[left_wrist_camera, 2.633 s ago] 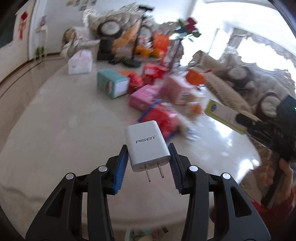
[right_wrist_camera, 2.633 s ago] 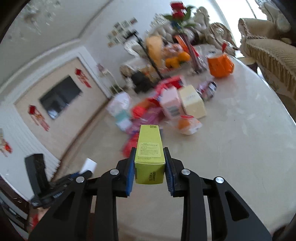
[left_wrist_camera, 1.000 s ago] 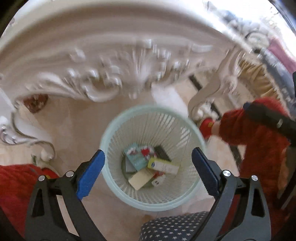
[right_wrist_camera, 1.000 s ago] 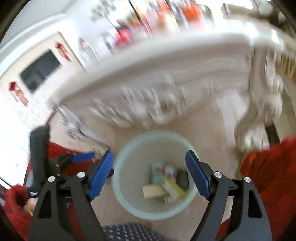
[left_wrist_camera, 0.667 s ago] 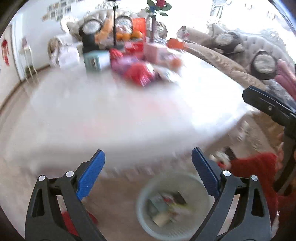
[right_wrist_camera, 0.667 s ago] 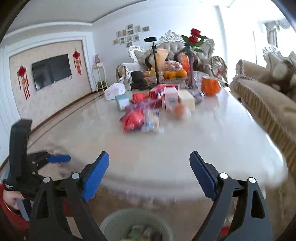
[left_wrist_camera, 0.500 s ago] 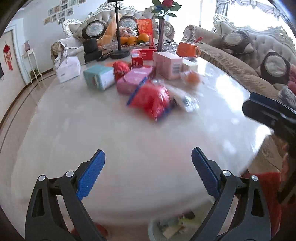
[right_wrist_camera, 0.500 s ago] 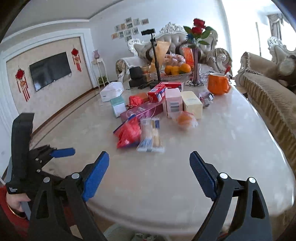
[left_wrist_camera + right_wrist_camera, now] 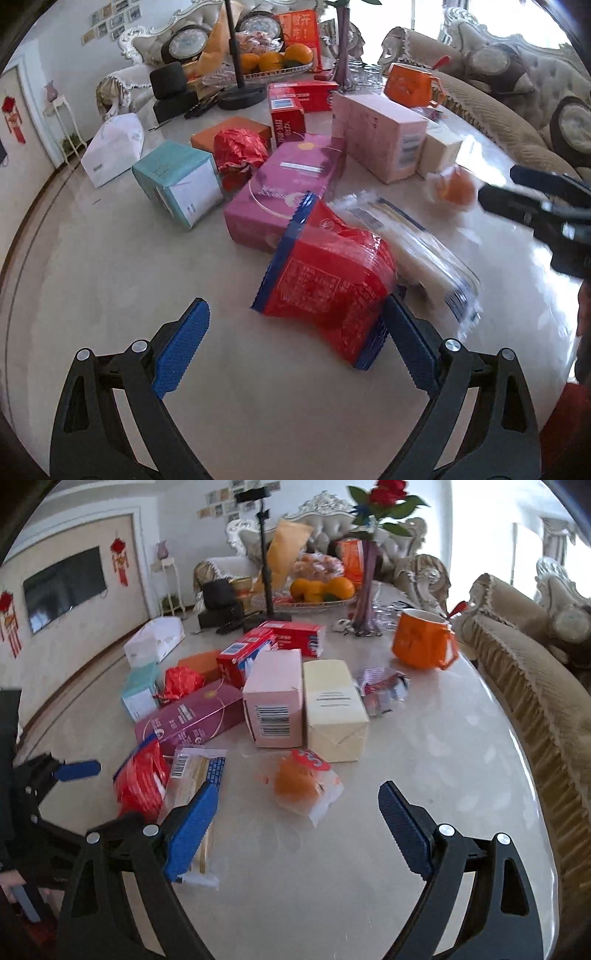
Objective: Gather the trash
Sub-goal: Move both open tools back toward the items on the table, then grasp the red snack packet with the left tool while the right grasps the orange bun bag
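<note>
On the bench (image 9: 461,738): snack bag (image 9: 328,284) left of clear packet (image 9: 417,243), long flat box (image 9: 284,192) behind both, mug (image 9: 423,642) far right.

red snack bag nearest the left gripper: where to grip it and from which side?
Best guess: take the red snack bag across its crimped blue-edged near end, coming down from the table's near edge with the left gripper, whose jaws stand wide and empty. It lies flat and puffy, so the flat seal pinches easier. Avoid its right side: the clear packet lies against it.

red snack bag (image 9: 328,284) | lying flat (crinkled) | touching clear wrapper pack (image 9: 417,243) | beside wrapped orange (image 9: 301,784)
</note>
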`<state>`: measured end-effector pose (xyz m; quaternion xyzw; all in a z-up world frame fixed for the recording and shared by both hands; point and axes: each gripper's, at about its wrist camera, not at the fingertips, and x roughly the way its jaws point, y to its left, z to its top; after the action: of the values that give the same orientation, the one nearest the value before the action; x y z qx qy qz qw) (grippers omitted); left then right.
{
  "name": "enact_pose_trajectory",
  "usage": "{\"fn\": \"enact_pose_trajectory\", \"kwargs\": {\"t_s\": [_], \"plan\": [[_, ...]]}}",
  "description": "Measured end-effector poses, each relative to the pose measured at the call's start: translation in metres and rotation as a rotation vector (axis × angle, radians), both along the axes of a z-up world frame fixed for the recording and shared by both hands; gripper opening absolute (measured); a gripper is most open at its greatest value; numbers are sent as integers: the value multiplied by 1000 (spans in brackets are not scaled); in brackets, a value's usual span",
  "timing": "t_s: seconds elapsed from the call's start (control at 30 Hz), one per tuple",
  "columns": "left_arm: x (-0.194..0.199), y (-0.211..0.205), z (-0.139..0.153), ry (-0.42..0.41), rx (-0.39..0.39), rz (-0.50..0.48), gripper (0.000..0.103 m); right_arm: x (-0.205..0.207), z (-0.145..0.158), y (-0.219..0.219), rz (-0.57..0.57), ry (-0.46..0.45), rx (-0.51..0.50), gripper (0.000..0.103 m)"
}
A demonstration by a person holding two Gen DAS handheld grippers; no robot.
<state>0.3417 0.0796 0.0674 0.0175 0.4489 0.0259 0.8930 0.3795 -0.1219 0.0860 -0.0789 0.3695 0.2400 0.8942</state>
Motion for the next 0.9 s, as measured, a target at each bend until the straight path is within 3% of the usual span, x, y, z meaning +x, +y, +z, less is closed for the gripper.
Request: {"fn": "enact_pose_trajectory", "kwargs": {"t_s": [0.1,0.33,0.37,0.4,0.43,0.5,0.53,0.57,0.7,0.9], "plan": [[11,-1,-4,38,-36,-11,92,7,-5,9,12,-4,-30,85],[29,-8,-8,62,5,-12,92,28,-17,16,-8,33,-74,83],[30,-6,-9,63,-3,-10,92,30,-18,16,-9,45,-75,80],[30,-5,-10,60,-15,-13,91,31,-19,15,-8,57,-74,64],[27,-3,-10,49,-34,-25,86,31,-21,13,-2,84,-60,55],[21,-2,-7,29,-29,-36,66,27,-21,7,-6,102,-34,53],[16,0,-5,18,-30,-35,49,23,-20,3,-7,108,-19,53],[13,4,-4,14,-34,-28,45,21,-19,0,-9,111,-1,52],[-2,18,-2,-9,-114,3,43,7,-13,-17,-17,129,100,51],[-27,24,12,-51,-153,20,43,-16,-1,-23,-12,117,115,51]]}}
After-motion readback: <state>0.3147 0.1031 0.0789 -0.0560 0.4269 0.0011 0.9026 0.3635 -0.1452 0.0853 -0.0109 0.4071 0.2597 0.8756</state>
